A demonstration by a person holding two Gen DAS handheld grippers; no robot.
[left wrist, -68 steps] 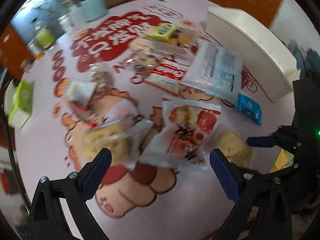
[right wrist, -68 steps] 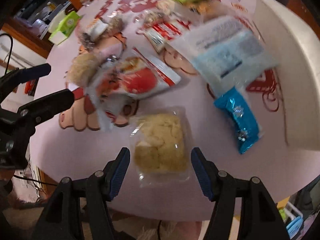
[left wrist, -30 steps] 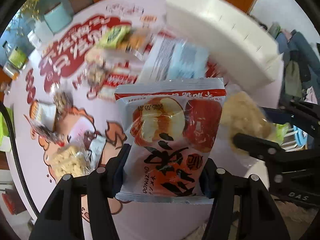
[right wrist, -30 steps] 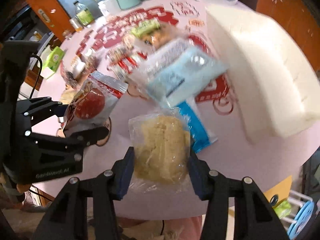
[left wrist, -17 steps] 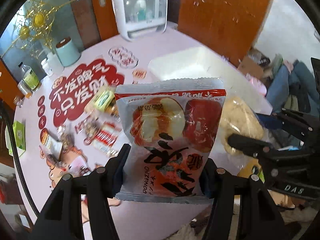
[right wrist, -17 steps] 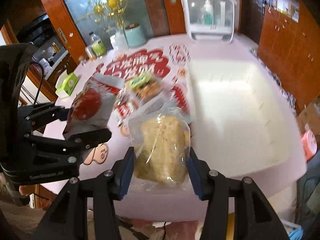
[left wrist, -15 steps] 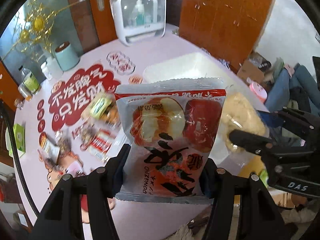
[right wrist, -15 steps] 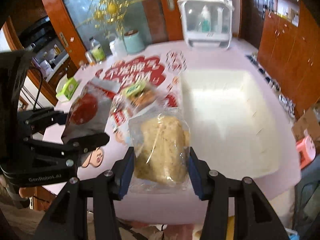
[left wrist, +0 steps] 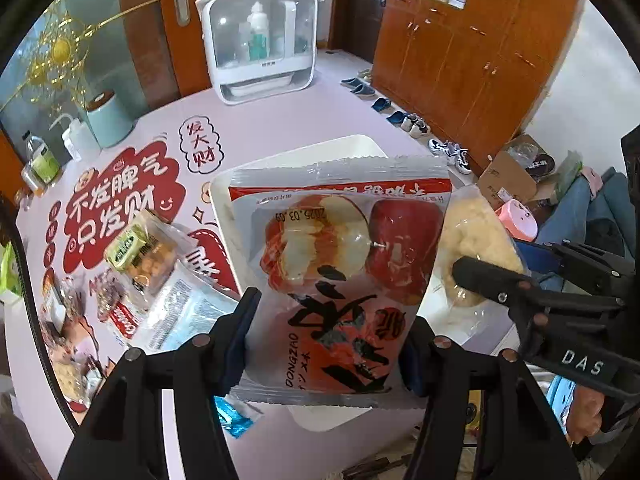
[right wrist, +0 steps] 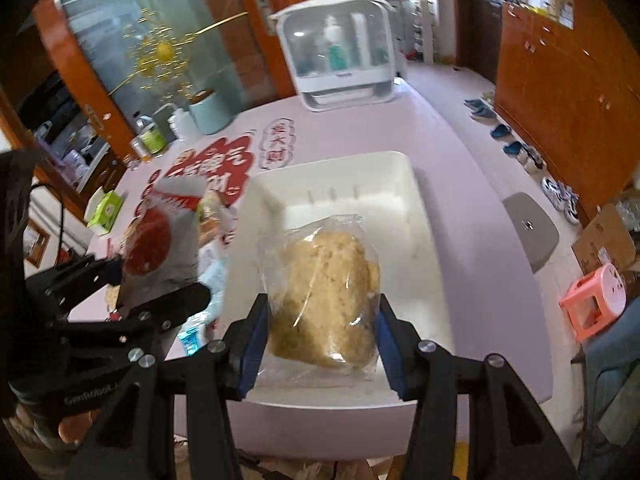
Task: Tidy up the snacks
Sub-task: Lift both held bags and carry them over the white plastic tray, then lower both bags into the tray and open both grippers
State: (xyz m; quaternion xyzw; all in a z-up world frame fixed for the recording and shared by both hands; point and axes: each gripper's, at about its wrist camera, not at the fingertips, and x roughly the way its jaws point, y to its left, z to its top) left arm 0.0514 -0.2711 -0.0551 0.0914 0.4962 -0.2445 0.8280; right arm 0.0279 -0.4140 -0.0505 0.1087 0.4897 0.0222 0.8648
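Hanging over the white bin (right wrist: 404, 184), the left gripper (left wrist: 328, 344) is clamped on a light, crinkly red snack bag (left wrist: 340, 280) and the right gripper (right wrist: 320, 344) on a soft, crushable clear-wrapped cake (right wrist: 324, 296), both best pinched gently by their lower edges.

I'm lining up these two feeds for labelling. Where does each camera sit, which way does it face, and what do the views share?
Left wrist: sits on the left tongs, looking along them, down at the table over the white bin; its own fingers clamp the red apple snack packet, and the right tongs show at the right edge.
Right wrist: sits on the right tongs, looking down into the white bin; its own fingers clamp the clear bag of beige snack, and the left tongs show at left.
Shared: bin, both packets, white countertop cabinet.
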